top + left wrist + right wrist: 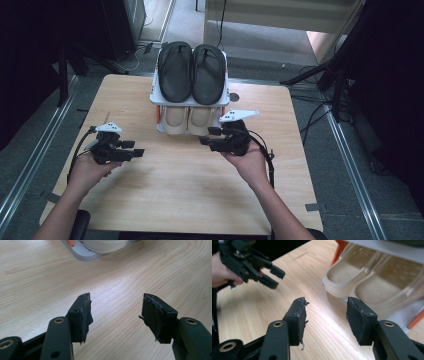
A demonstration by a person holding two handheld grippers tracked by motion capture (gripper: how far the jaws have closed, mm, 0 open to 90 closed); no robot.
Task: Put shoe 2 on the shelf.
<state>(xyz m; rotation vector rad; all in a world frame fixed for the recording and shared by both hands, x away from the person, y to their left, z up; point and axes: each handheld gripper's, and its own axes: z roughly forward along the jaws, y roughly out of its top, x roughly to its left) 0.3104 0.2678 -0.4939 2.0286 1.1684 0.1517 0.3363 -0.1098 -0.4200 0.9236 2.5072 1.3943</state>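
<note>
Right claw [325, 317] gapes just beside beige slippers [362, 282].

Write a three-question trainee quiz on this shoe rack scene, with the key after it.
1. True or false: the black sandals lie on the top shelf of the shoe rack.
2. Which pair sits on the lower shelf? A) beige sandals B) red boots C) white trainers
3. What is between the jaws of the right gripper?

Key
1. True.
2. A: the beige sandals lie side by side under the black pair.
3. Nothing. Its jaws stand open over the bare wooden table, just in front of the beige pair. The left gripper is open and empty too.
</note>
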